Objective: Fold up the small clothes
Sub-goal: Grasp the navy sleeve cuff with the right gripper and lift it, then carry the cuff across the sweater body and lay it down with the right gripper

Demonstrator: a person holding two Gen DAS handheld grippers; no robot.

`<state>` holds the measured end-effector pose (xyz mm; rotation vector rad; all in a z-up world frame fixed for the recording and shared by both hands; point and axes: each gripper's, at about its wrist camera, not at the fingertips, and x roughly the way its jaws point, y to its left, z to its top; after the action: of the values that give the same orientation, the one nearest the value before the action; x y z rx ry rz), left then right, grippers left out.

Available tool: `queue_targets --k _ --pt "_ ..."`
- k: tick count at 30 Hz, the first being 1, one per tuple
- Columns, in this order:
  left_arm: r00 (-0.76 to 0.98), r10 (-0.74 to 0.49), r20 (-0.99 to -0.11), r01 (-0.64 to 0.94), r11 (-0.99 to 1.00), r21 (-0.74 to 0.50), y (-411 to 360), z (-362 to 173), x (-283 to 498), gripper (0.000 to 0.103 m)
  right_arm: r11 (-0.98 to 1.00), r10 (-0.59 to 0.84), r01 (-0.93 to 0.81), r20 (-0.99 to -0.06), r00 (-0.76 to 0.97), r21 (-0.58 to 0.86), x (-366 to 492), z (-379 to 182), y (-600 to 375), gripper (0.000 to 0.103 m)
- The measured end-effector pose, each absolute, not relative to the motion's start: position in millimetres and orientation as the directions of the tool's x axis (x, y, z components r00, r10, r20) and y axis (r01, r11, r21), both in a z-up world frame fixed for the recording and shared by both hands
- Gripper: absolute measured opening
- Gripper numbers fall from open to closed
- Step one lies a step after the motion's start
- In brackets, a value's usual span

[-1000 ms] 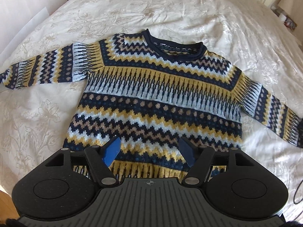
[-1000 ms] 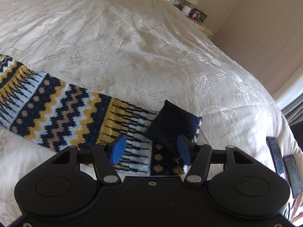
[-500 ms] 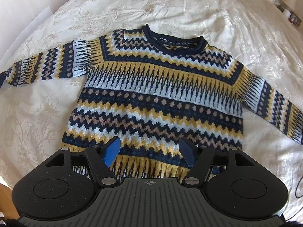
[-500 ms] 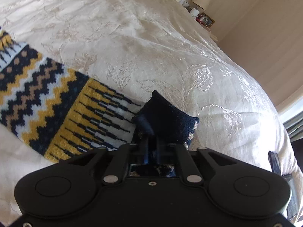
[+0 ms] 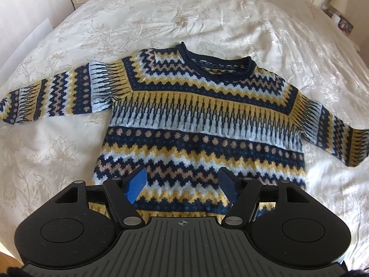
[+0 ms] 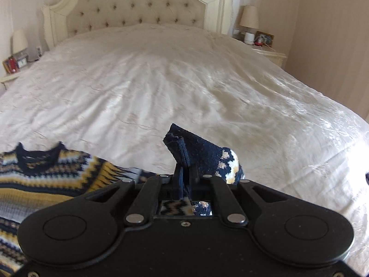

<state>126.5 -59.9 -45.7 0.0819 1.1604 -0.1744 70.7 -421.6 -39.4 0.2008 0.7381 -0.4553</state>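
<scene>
left view over hem, right view headboard-ward, sharing sweater (image 5: 198, 120)

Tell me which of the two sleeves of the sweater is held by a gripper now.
The right sleeve's navy cuff is pinched in the shut right gripper and raised. The left sleeve lies flat on the bed, untouched.

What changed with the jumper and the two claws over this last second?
The right gripper closed on the sleeve cuff and lifted it off the bed, swinging up until the headboard came into view. The left gripper stayed open above the hem, and the sweater body stayed flat.
</scene>
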Motion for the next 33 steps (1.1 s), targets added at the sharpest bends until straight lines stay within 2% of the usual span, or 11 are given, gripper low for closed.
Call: queue_targets --k 9,19,22,25,26,27,28,29,33 --pt "0.419 -0.07 -0.906 0.129 0.992 -0.017 21.1 -41.7 142.5 0.067 0.951 -0.049 0.232 -0.64 0.767 0.206 133.0 -10.6 -283.1 0.009" --pt "0.424 -0.027 -0.905 0.065 0.998 0.001 91.6 -47.8 153.9 0.067 0.943 0.187 0.072 -0.699 0.691 0.324 181.3 -64.5 -165.9 0.01" --pt "0.424 -0.03 -0.905 0.056 0.998 -0.007 104.0 -50.4 156.9 0.067 0.945 0.223 0.027 -0.702 0.676 0.326 182.2 -78.4 -142.0 0.023" --pt "0.418 -0.044 -0.907 0.057 0.998 -0.023 108.8 -54.8 160.4 0.067 0.958 0.217 0.002 -0.724 0.654 0.288 171.7 -82.2 -130.0 0.023" --pt "0.417 -0.052 -0.907 0.061 0.998 -0.029 109.6 -55.5 161.2 0.067 0.96 0.211 0.001 -0.73 0.65 0.279 169.4 -81.6 -128.6 0.027" --pt "0.414 -0.06 -0.908 0.067 0.997 -0.036 108.6 -57.1 162.8 0.067 0.962 0.207 0.001 -0.734 0.647 0.272 165.5 -83.0 -130.0 0.032" --pt "0.41 -0.072 -0.909 0.077 0.996 -0.044 107.0 -59.4 164.4 0.067 0.965 0.196 0.006 -0.739 0.645 0.261 162.0 -84.4 -131.4 0.047" --pt "0.408 -0.081 -0.909 0.087 0.995 -0.05 104.2 -61.4 166.3 0.067 0.969 0.182 0.013 -0.744 0.643 0.248 158.4 -85.6 -131.3 0.054" --pt "0.411 -0.124 -0.903 0.143 0.987 -0.07 84.8 -68.6 174.5 0.067 0.979 0.129 0.042 -0.77 0.625 0.198 138.8 -90.8 -149.0 0.06"
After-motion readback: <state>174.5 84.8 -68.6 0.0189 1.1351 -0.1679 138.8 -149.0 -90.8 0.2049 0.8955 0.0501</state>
